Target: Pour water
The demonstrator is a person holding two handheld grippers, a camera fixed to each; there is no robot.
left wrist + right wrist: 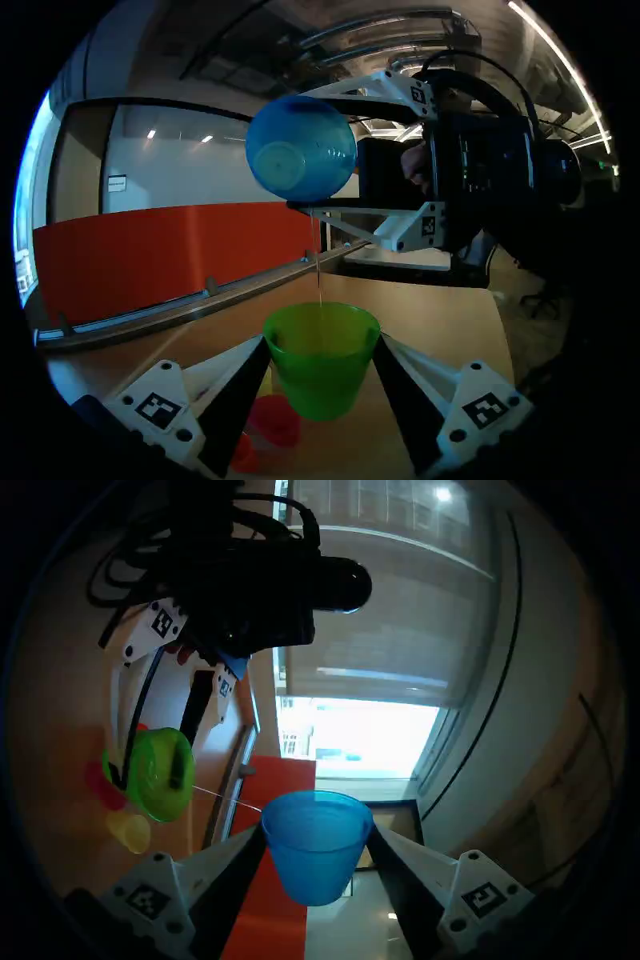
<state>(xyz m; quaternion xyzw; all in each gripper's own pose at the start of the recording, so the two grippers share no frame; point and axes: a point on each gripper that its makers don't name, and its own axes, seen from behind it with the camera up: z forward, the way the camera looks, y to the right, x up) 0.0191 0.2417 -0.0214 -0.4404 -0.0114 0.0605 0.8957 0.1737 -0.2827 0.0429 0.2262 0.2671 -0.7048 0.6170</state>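
Spill risk: the water stream (319, 272) is thin and enters the green cup (322, 360) near its far rim. I judge that a small drift of either hand would drop it onto the table (432, 312).
Surge risk: the blue cup (300, 148) lies almost on its side, so tipping it faster could send water over the green rim.
Slip risk: both cups are smooth and tapered, so a slack grip might let 1 slide down.
Left gripper (322, 356): closed to cup width, with 2 fingers pressing the green cup's sides and the cup upright.
Right gripper (317, 848): clamped on the blue cup, held above the green one.
Water: running from blue cup to green cup.
Below: a red cup (272, 424) and a yellow cup (130, 830) stand on the table near the green cup.
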